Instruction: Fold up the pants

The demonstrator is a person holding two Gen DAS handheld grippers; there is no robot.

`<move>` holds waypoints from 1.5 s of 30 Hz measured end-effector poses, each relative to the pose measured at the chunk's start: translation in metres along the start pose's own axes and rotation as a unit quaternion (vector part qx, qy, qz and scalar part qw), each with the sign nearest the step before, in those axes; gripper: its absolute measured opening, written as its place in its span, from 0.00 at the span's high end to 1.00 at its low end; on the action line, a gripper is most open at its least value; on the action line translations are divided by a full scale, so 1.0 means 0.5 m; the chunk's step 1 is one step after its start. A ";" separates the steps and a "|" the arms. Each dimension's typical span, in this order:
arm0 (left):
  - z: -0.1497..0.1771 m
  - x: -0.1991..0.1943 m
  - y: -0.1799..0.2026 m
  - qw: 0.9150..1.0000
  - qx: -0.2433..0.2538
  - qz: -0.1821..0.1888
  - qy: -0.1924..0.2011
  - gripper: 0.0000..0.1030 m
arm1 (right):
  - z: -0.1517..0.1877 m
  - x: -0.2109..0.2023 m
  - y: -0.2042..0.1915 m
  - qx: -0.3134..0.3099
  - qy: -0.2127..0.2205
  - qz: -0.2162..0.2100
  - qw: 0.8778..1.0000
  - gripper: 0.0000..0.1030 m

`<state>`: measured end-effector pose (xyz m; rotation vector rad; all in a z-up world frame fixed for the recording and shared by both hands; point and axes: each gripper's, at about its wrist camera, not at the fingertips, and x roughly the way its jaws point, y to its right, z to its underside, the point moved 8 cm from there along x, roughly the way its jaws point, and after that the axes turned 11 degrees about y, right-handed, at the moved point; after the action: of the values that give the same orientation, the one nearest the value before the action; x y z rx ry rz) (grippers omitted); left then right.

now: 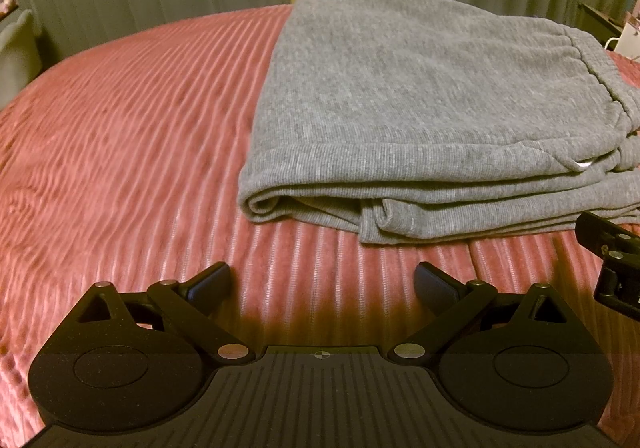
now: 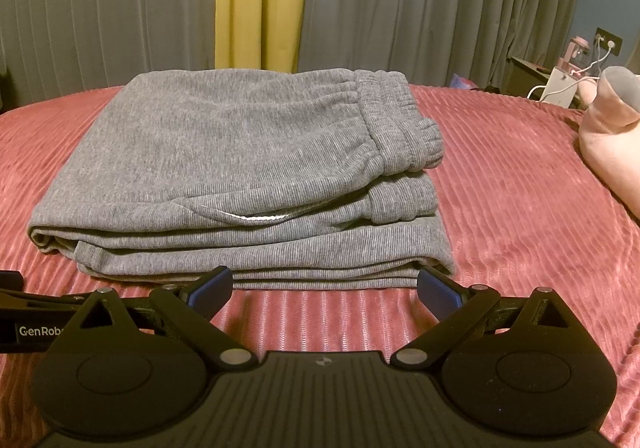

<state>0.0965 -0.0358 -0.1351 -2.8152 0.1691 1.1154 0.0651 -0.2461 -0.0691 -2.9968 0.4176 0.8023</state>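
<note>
Grey sweatpants (image 1: 420, 112) (image 2: 240, 176) lie folded in a thick stack on the pink ribbed bedspread (image 1: 120, 136) (image 2: 520, 188), elastic waistband on top at the right. My left gripper (image 1: 322, 282) is open, with nothing between its fingers, hovering over the bedspread a little in front of the stack's left near corner. My right gripper (image 2: 325, 286) is open too, fingertips just short of the stack's near edge. Part of the right gripper (image 1: 612, 260) shows at the right edge of the left wrist view; the left gripper's body (image 2: 28, 312) shows at the left of the right wrist view.
Grey and yellow curtains (image 2: 260, 0) hang behind the bed. A pale pink plush thing (image 2: 608, 136) lies on the bed at the right. Beyond it a dark nightstand (image 2: 532, 76) holds chargers and cables by a wall socket (image 2: 608, 40).
</note>
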 end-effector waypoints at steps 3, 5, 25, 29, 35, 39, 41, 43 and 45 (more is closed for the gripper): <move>0.000 0.000 0.000 1.000 0.000 0.000 0.000 0.02 | 0.000 0.000 0.000 0.000 -0.001 -0.001 1.000 0.04; 0.000 0.000 0.000 1.000 0.000 0.000 0.000 0.02 | -0.001 0.000 0.001 0.000 0.000 -0.001 1.000 0.04; 0.001 0.000 -0.004 1.000 -0.006 0.002 -0.001 0.02 | 0.000 0.001 0.001 -0.001 -0.002 0.000 1.000 0.04; -0.002 0.000 -0.005 1.000 -0.008 0.002 -0.001 0.02 | 0.001 0.000 0.000 -0.002 -0.001 0.000 1.000 0.04; -0.002 0.000 -0.005 1.000 -0.008 0.002 -0.001 0.02 | 0.003 0.000 -0.001 -0.002 -0.001 0.001 1.000 0.04; -0.002 0.000 -0.005 1.000 -0.008 0.002 -0.001 0.02 | 0.002 0.000 -0.002 -0.002 -0.001 0.000 1.000 0.04; -0.002 0.000 -0.005 1.000 -0.008 0.002 -0.001 0.02 | 0.002 -0.001 -0.002 -0.003 -0.001 0.001 1.000 0.04; -0.002 0.000 -0.005 1.000 -0.008 0.002 -0.001 0.02 | 0.002 -0.001 -0.002 -0.003 0.000 0.001 1.000 0.04; -0.002 0.000 -0.005 1.000 -0.008 0.002 -0.001 0.02 | 0.002 0.000 -0.002 -0.003 -0.001 0.001 1.000 0.04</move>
<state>0.0973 -0.0334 -0.1342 -2.8289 0.1670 1.1271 0.0647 -0.2450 -0.0700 -3.0022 0.4188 0.8075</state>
